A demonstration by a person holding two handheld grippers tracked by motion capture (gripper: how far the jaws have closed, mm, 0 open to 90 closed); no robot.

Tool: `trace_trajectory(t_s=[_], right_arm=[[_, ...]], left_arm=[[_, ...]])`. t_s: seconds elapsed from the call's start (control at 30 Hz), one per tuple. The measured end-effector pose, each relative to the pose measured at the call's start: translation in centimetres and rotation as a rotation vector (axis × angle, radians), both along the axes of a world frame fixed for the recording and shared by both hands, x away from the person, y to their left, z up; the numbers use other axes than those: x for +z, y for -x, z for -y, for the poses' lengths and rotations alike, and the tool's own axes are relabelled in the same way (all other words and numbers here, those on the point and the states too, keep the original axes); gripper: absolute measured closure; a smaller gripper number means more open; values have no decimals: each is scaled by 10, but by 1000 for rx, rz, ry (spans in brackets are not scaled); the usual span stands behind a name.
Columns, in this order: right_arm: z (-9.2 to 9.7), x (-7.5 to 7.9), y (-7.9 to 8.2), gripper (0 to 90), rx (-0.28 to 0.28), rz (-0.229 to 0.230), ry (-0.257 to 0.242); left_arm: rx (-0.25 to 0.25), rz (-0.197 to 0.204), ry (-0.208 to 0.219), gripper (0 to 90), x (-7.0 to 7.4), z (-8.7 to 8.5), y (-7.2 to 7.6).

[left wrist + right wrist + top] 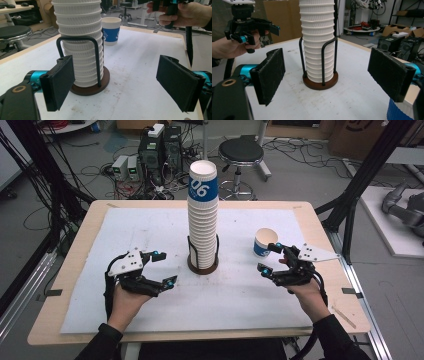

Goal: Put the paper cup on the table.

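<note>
A tall stack of ribbed white paper cups (203, 215), its top cup banded blue, stands in a black wire holder on a round dark wooden base (203, 265) at the middle of the table (75, 320); a single white-and-blue paper cup (263, 242) stands upright to its right. Your right tool (268, 257) hovers just beside that cup, jaws apart and empty, palm turned inward. Your left tool (165, 268) points at the stack, jaws open, holding nothing. A white sheet covers the table; beyond lie cables, computers and a black stool (241, 152).
</note>
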State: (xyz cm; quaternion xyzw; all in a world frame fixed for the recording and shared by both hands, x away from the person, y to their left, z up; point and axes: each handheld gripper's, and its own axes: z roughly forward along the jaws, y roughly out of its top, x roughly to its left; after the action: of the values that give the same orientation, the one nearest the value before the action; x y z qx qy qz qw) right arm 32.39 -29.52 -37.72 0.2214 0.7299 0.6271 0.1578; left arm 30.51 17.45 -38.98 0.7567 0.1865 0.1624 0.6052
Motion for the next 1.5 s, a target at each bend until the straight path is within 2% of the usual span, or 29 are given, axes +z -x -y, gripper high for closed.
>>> trace_trajectory(t_s=[0.27,0.53,0.67,0.77,1.33,1.5], right_arm=[[4,-2,-1,145,8,-9,-8],[4,-5,-3,145,-21,-15,1],[3,-5,-5,146,-22,-57,3],[3,-4,-5,152,-23,-51,19],[8,-3,1,156,-2,-54,30],[10,-5,3,156,-16,-59,42]], left_arm=[[2,-1,-1,152,0,-1,-1],[6,-1,1,152,-1,-2,0],[11,4,1,152,0,-4,1],[13,3,3,152,-1,-4,2],[-2,7,-5,152,0,1,-2],[-3,7,-3,152,1,3,-3]])
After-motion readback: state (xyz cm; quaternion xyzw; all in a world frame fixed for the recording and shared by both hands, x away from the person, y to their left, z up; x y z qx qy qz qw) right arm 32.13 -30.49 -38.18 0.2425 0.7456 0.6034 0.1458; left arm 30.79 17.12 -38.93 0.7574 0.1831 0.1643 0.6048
